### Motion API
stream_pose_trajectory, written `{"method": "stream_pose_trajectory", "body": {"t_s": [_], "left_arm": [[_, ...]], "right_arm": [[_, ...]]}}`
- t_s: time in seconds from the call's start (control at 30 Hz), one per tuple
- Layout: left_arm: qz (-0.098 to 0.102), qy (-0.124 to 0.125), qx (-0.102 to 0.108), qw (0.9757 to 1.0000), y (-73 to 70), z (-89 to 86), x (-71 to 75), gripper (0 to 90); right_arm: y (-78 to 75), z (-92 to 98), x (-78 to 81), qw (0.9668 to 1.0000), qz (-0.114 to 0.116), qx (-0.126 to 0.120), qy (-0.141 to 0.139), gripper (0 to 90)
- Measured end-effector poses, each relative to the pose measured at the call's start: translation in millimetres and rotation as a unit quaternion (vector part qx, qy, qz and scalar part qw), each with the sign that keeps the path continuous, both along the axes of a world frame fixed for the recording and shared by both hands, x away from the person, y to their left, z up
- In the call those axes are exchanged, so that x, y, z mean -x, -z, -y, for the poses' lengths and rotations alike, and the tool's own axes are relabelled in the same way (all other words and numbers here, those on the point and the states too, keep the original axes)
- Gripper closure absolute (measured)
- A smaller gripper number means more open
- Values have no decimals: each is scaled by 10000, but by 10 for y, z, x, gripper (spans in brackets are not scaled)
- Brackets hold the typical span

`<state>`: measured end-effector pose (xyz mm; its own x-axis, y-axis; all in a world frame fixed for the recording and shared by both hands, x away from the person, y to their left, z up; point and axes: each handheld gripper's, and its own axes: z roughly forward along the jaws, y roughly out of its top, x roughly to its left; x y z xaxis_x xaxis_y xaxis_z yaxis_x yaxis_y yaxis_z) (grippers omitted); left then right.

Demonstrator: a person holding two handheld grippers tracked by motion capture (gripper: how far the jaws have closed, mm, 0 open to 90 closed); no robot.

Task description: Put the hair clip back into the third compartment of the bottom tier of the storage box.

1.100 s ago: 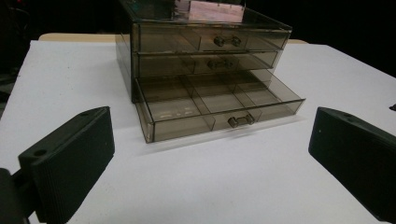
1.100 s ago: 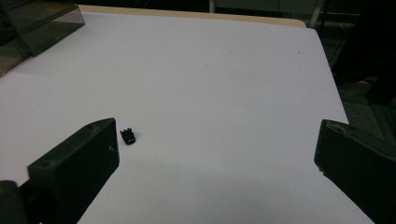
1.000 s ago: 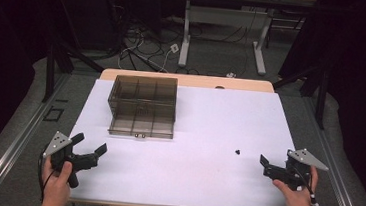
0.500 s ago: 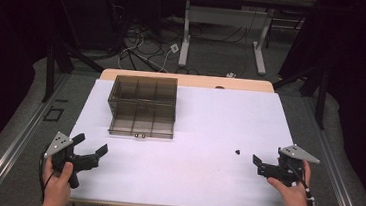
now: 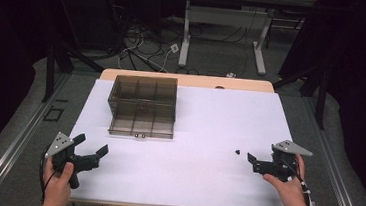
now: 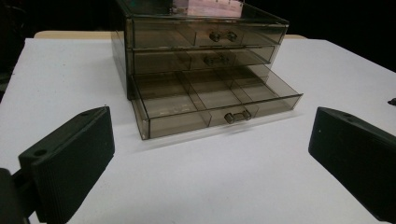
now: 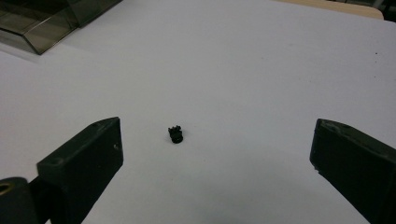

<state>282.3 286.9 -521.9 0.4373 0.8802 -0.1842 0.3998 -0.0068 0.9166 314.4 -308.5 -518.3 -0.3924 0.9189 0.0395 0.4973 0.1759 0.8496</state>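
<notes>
A smoked clear drawer unit (image 5: 143, 104) stands at the back left of the white table (image 5: 199, 179). In the left gripper view its bottom drawer (image 6: 215, 100) is pulled out and looks empty; the two drawers above are pushed in. A tiny black part (image 5: 237, 151) lies on the table at the right. My right gripper (image 5: 252, 163) is open just right of the part, which sits ahead between the jaws (image 7: 176, 134) without touching them. My left gripper (image 5: 92, 144) is open near the front left corner, facing the drawer unit and holding nothing.
Wide bare table surface lies between the two grippers and in front of the drawer unit. The table's front edge runs just below both hands. Desk legs and cables (image 5: 140, 54) are on the floor beyond the far edge.
My right gripper has moved left toward the small black part and stands closer to it. The left gripper and the drawer unit have stayed put.
</notes>
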Motion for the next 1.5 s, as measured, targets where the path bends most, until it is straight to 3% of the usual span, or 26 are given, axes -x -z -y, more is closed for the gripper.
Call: {"method": "stream_pose_trajectory", "body": {"t_s": [0.37,0.57,1.13,1.5], "left_arm": [[2,15,-19,10000,1,3,-2,4],[-3,11,-24,10000,3,5,-3,4],[-15,42,-42,10000,4,7,-4,4],[-13,51,-49,10000,5,10,-6,4]], "right_arm": [[-63,-70,-104,9991,-202,208,-293,67],[-82,-113,-166,9984,-330,297,-348,146],[-80,-198,-292,9954,-503,586,-568,222],[-68,-223,-366,9935,-618,717,-629,334]]}}
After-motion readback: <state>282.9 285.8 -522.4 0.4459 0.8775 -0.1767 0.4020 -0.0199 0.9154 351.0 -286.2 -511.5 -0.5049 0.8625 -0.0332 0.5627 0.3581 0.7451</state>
